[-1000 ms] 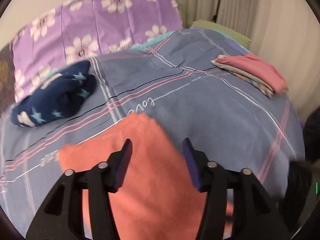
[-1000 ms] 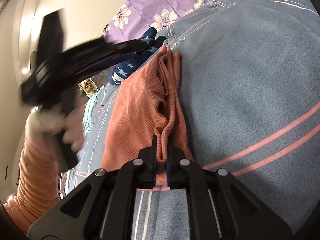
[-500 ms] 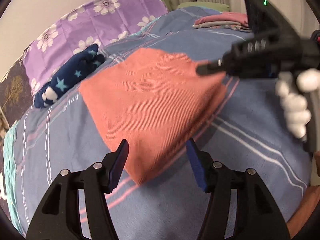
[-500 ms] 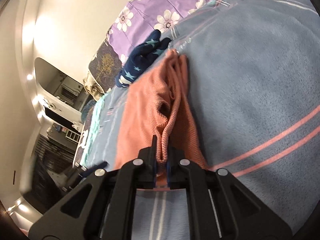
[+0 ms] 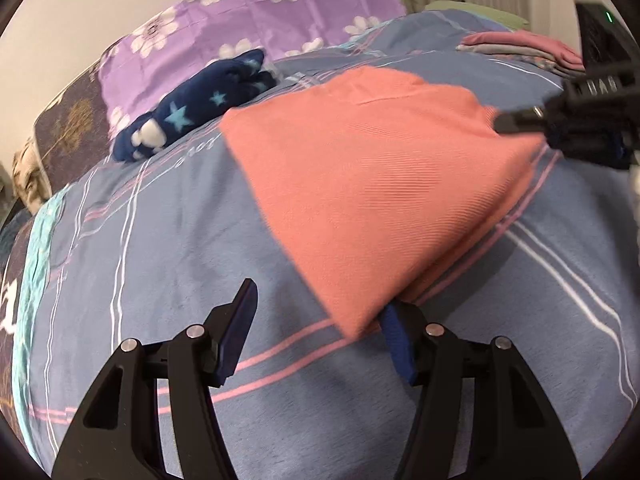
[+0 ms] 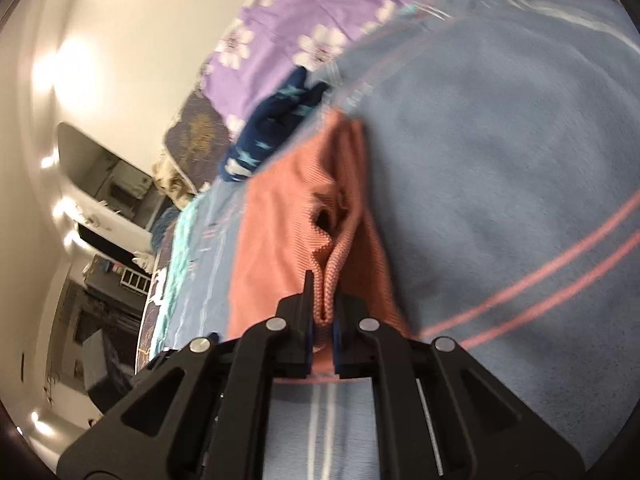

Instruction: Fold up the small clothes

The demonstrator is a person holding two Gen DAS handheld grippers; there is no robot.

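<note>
**Mia:** Orange cloth [image 5: 372, 184], that's the one we're folding, right? Where is it?

**Ben:** It lies on the blue striped bedcover [image 5: 160, 240], between the two claws. One corner points down at the left gripper [image 5: 320, 320]. The far corner is at the right gripper [image 6: 320, 320].

**Mia:** Is the right one holding it?

**Ben:** Yes. Its two fingers are squeezed together on a pinch of the orange cloth. You can see the cloth bunch up in a ridge just past them.

**Mia:** And the left one?

**Ben:** Its fingers are apart and not pressing on anything. The near corner of the cloth lies over its right finger [image 5: 394, 334]. The other finger [image 5: 240, 316] is over bare bedcover.

**Mia:** So what should it do to do this well?

**Ben:** I think it should scoot sideways a bit so the corner sits in the middle of the gap. Then it should close on just the corner, not on the bedcover below.

**Mia:** Why not the bedcover?

**Ben:** It would lift too, and the fold would go wonky.

**Mia:** What about the dark blue star cloth [image 5: 192, 108]?

**Ben:** It's well apart, up by the purple flower pillow [image 5: 248, 36]. The folded pile [image 5: 520, 46] is far off too. Nothing is in the way.
</note>
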